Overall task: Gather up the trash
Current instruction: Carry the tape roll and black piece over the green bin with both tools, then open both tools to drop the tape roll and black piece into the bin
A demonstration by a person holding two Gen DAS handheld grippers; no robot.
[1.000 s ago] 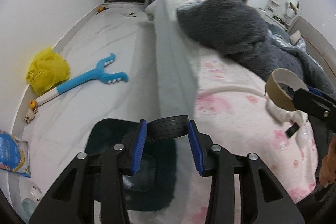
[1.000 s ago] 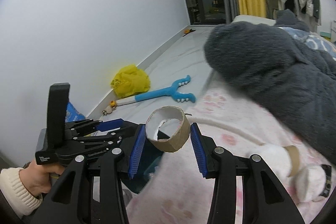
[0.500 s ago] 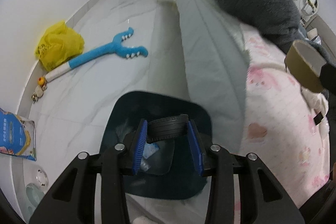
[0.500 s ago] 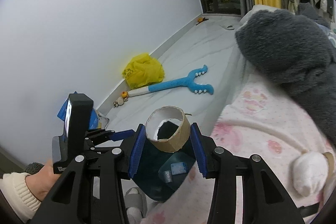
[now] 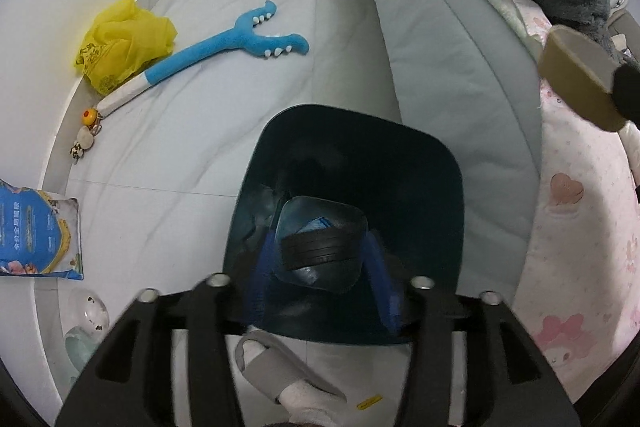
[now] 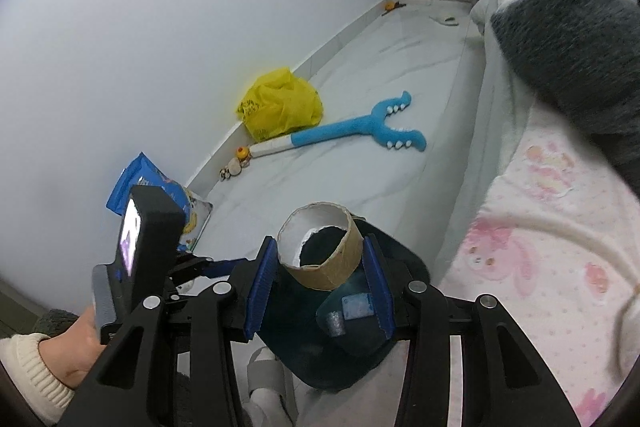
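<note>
— Beside the bed (image 5: 448, 39), on the pale marble-patterned floor (image 5: 208, 131), what stands there?

— A dark teal bin (image 5: 400, 155) with rounded corners, close against the bed's grey side. The left gripper (image 5: 320, 259) points down into it. Its jaws are opening, and a black ribbed ring (image 5: 320, 247) sits between the blue pads, which no longer seem to press it.

— And the other hand?

— The right gripper (image 6: 320, 279) hangs above the same bin (image 6: 320, 359), jaws closed on a brown cardboard roll (image 6: 320, 251) with torn white paper inside. A blue scrap lies at the bin's bottom.

— The rest of the room?

— A white wall (image 6: 160, 47) runs along the floor. Against it lie a crumpled yellow bag (image 5: 120, 43) and a blue packet (image 5: 36, 231); a blue forked plush toy (image 5: 224, 47) lies out on the tiles. A pink-printed white cover (image 6: 540, 267) and a dark grey fluffy blanket (image 6: 568, 39) lie on the bed. A foot in a white sock and grey slipper (image 5: 280, 371) stands just beside the bin.
</note>
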